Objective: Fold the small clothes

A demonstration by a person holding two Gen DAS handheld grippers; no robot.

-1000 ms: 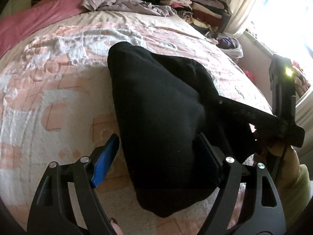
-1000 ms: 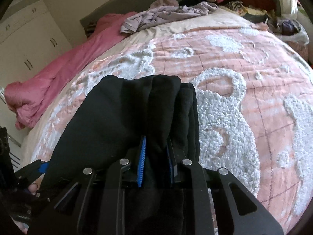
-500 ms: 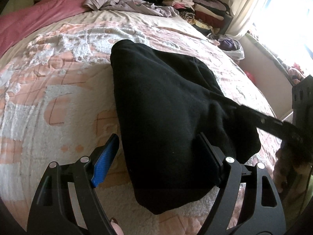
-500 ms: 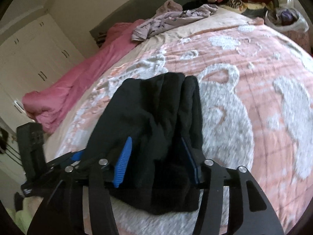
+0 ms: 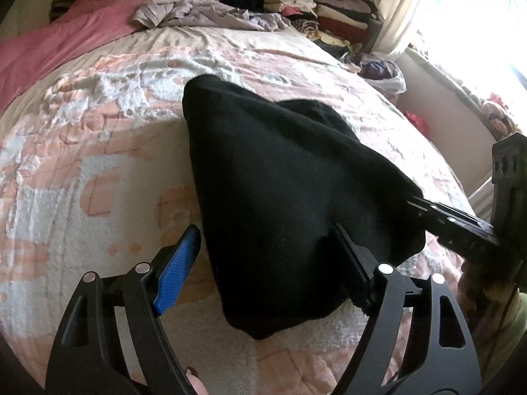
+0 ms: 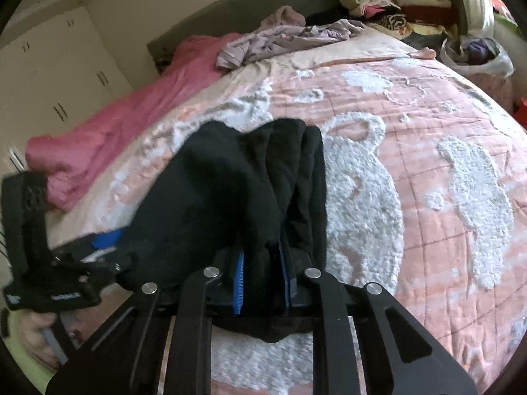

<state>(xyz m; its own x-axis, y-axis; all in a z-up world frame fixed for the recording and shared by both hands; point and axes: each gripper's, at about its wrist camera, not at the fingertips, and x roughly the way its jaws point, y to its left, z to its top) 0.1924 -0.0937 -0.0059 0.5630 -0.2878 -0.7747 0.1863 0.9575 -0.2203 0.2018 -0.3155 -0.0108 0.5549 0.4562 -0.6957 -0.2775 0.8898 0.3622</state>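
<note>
Reclosing since half a second ago, right gripper (image 6: pixel 262 283) is pinching the black garment (image 6: pixel 237 191) at lower centre, its long axis running up-frame, while left gripper (image 5: pixel 263 263) is hanging spread alongside.

**Garment mid-bed, a gripper at each near side**

The folded garment (image 5: pixel 280 191) lies on the bedspread (image 5: pixel 82 171). Behind it, a crumpled pile (image 5: pixel 197 13) (loose clothes) sits by a blanket (image 5: pixel 66 33); folded stacks (image 5: pixel 316 10) stand at the far right corner.
</note>
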